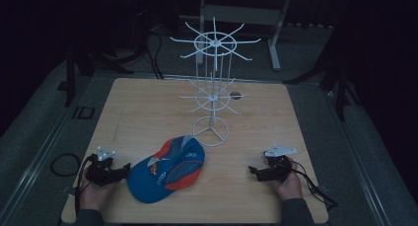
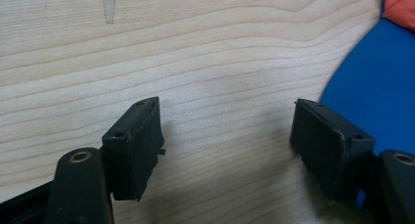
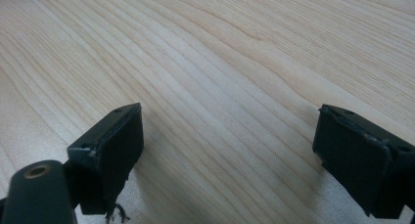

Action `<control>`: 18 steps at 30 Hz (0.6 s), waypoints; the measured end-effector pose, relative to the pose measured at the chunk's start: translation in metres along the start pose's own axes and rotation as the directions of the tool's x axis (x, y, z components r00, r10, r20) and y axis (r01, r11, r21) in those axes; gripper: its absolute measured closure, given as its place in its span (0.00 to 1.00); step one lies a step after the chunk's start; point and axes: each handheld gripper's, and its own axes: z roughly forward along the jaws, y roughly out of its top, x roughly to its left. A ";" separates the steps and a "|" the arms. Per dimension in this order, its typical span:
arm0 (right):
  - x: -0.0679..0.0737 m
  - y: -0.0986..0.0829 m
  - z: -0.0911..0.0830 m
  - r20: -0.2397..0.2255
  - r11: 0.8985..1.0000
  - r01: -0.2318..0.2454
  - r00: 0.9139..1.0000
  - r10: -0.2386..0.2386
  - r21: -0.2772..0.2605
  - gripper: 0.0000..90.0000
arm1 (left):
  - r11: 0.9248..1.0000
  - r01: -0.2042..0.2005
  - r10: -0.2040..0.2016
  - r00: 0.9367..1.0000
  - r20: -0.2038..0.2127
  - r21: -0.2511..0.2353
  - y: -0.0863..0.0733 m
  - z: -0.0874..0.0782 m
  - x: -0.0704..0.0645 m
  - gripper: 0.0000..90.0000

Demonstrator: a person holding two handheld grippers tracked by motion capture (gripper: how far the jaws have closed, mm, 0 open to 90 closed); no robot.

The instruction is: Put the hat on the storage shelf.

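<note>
one wooden table (image 1: 148,107), one cap (image 1: 167,169), one white wire rack (image 1: 213,88), two grippers, two hands.

the cap is blue with orange and grey panels and lies flat on the near part of the table, a little left of centre, its brim toward the near left. the rack stands just beyond it, toward the far middle; its ring base (image 1: 211,131) sits just beside the cap's far right edge, and two tiers of spoked hooks rise above it, the upper wider than the lower.

the left gripper (image 1: 124,169) rests near the table's near left corner, held by the left hand (image 1: 94,191), and points right toward the cap. its tips lie just beside the cap's left edge. in the left gripper view its jaws stand wide apart with bare wood between them, and the blue of the cap (image 2: 377,87) lies just past the right-hand jaw.

the right gripper (image 1: 254,170) sits at the near right, held by the right hand (image 1: 287,185), pointing left, well apart from the cap. in the right gripper view its jaws are spread wide over bare table (image 3: 220,62), gripping nothing.
</note>
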 end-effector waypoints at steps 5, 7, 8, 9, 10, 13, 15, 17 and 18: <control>0.001 -0.001 -0.001 0.007 1.000 -0.007 1.000 0.007 0.000 0.13 | 1.000 0.007 -0.006 1.000 -0.005 0.014 0.002 -0.001 0.000 0.35; 0.002 -0.001 -0.001 0.009 1.000 -0.010 1.000 0.010 0.000 0.13 | 1.000 0.010 -0.009 1.000 -0.009 0.014 0.001 -0.002 -0.001 0.39; 0.002 -0.001 -0.001 0.010 1.000 -0.011 1.000 0.011 -0.001 0.13 | 1.000 0.012 -0.012 1.000 -0.008 0.013 0.001 -0.003 -0.002 0.41; 0.002 -0.001 -0.001 0.011 1.000 -0.012 1.000 0.012 -0.001 0.13 | 1.000 0.012 -0.012 1.000 -0.008 0.013 0.001 -0.003 -0.002 0.42; 0.002 -0.001 -0.001 0.011 1.000 -0.013 1.000 0.013 -0.001 0.13 | 1.000 0.012 -0.012 1.000 -0.008 0.020 0.001 -0.004 -0.003 0.44; 0.002 -0.001 -0.001 0.013 1.000 -0.013 1.000 0.013 -0.001 0.13 | 0.999 0.002 -0.002 1.000 0.008 0.038 0.004 -0.005 -0.002 0.51; 0.002 -0.001 -0.001 0.014 1.000 -0.014 1.000 0.014 -0.002 0.13 | 0.999 -0.003 0.002 0.999 0.034 0.044 0.005 -0.006 -0.002 0.54; 0.003 -0.001 -0.001 0.014 1.000 -0.014 1.000 0.014 -0.002 0.13 | 0.999 -0.011 0.009 0.999 0.044 0.047 0.006 -0.006 -0.003 0.57; 0.003 -0.001 -0.001 0.014 1.000 -0.014 1.000 0.014 -0.002 0.13 | 0.999 -0.022 0.019 0.998 0.059 0.046 0.008 -0.009 -0.003 0.57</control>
